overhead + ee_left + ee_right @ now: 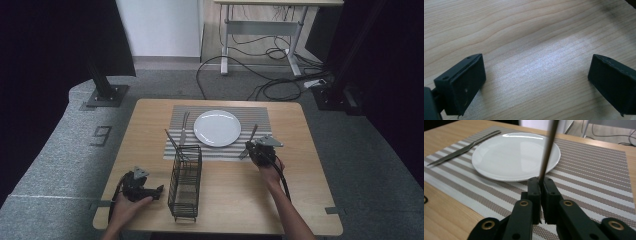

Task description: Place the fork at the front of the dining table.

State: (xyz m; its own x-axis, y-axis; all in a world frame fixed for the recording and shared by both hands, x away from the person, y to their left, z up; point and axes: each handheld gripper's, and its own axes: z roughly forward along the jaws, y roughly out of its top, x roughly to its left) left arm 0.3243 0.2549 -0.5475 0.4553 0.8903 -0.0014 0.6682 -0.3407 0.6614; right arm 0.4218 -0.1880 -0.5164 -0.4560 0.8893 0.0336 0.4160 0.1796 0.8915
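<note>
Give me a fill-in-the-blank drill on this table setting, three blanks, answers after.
1. The white plate sits on a striped ____.
2. The right gripper is shut on a thin metal ____.
3. The left gripper hovers over bare wood with its jaws ____.

Missing words: placemat; utensil; open

Floor: grey carpet [50, 150], with a dark figure "9" [102, 135] marked left of the tabletop [235, 200], which is light wood grain. A strip of pale wooden flooring [212, 30] lies beyond the carpet. Rear wall: one white panel [160, 25], flanked by black curtains [45, 45] at both sides. A black stand base [106, 95] sits at rear left. A grey-framed desk [262, 25] stands at rear right, with loose black cables [270, 85] coiled beneath and before it. Lighting is even.
</note>
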